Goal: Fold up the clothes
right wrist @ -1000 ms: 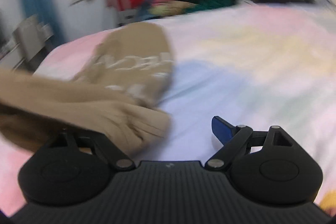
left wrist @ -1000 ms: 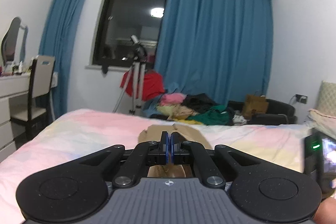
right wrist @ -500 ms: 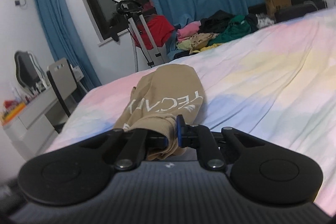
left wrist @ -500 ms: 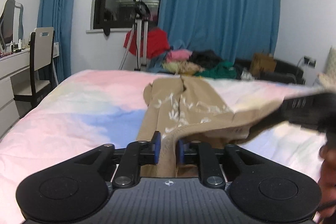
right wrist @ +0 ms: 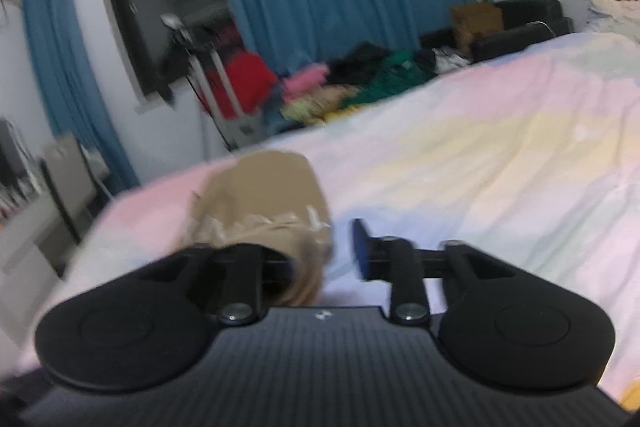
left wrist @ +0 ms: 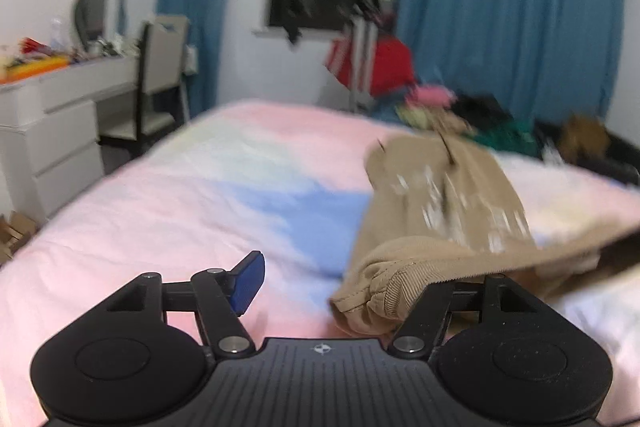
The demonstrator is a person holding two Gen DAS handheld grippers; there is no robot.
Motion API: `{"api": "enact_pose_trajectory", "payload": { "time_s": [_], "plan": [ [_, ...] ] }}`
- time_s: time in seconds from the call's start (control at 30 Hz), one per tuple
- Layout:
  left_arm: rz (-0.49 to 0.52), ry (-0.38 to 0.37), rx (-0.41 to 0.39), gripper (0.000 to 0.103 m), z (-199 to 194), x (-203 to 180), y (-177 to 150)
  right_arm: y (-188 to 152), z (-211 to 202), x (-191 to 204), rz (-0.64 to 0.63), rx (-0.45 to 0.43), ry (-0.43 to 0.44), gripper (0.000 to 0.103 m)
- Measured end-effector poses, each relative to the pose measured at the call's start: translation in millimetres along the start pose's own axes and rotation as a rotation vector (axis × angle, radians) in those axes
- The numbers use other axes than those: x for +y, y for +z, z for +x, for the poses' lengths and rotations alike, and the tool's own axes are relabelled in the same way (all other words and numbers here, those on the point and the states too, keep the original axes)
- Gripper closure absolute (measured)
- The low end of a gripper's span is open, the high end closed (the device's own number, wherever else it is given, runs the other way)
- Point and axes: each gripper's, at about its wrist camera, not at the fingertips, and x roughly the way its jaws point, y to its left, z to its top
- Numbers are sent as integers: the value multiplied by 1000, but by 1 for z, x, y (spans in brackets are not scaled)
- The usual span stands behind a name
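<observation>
A tan garment with pale lettering [left wrist: 440, 211] lies on the pastel bedsheet [left wrist: 240, 187], folded back on itself. My left gripper [left wrist: 336, 287] is open; its ribbed hem drapes over the right finger, and the blue-padded left finger [left wrist: 248, 281] is bare. In the right wrist view the same garment [right wrist: 264, 195] lies ahead and left on the sheet [right wrist: 480, 155]. My right gripper [right wrist: 324, 259] is open, with cloth bunched over its left finger and the blue right finger [right wrist: 360, 251] bare. Both views are blurred.
A white desk [left wrist: 60, 115] and chair [left wrist: 160, 75] stand left of the bed. A pile of clothes [right wrist: 352, 83] and a tripod with a red garment [left wrist: 372, 67] are beyond the far edge, before blue curtains. A pillow [right wrist: 612, 7] lies at far right.
Both grippers have opened and let go of the tan garment's hem. The left view has swung left toward the desk. The cloth now rests loosely over one finger of each gripper.
</observation>
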Motion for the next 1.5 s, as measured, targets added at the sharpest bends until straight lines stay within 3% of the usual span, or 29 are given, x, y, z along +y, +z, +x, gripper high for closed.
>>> {"api": "enact_pose_trajectory", "payload": {
  "time_s": [0.1,0.2,0.27,0.37,0.47,0.53,0.67,0.9,1.2,1.37,1.5],
  "plan": [
    [-70,33,-56,36,-10,10,15,-8,16,7,-104,84,-77,41],
    [-131,21,-82,36,-15,17,27,-17,31,6,-133,204,-96,39],
    [-114,17,-125,36,-22,11,31,-19,28,2,-110,222,-91,39],
    [-60,17,-204,36,-37,0,39,1,10,1,-61,134,-100,39],
    [-93,-5,-246,34,-50,-4,70,28,-11,3,-14,23,-104,39],
    [-148,-6,-256,34,-58,-4,97,62,-27,13,-17,-48,-66,37],
    [-186,-7,-383,34,-89,-5,169,142,-63,45,-57,-184,27,37],
    [-121,-33,-602,31,-180,-16,297,267,-143,86,-71,-365,100,37],
    [-41,-58,-803,28,-315,-21,379,350,-281,100,-97,-566,217,37],
    [-17,-91,-761,27,-333,-31,400,368,-324,103,-133,-635,208,37],
    [-12,-128,-693,26,-324,-32,405,370,-317,98,-126,-587,206,37]
  ]
}}
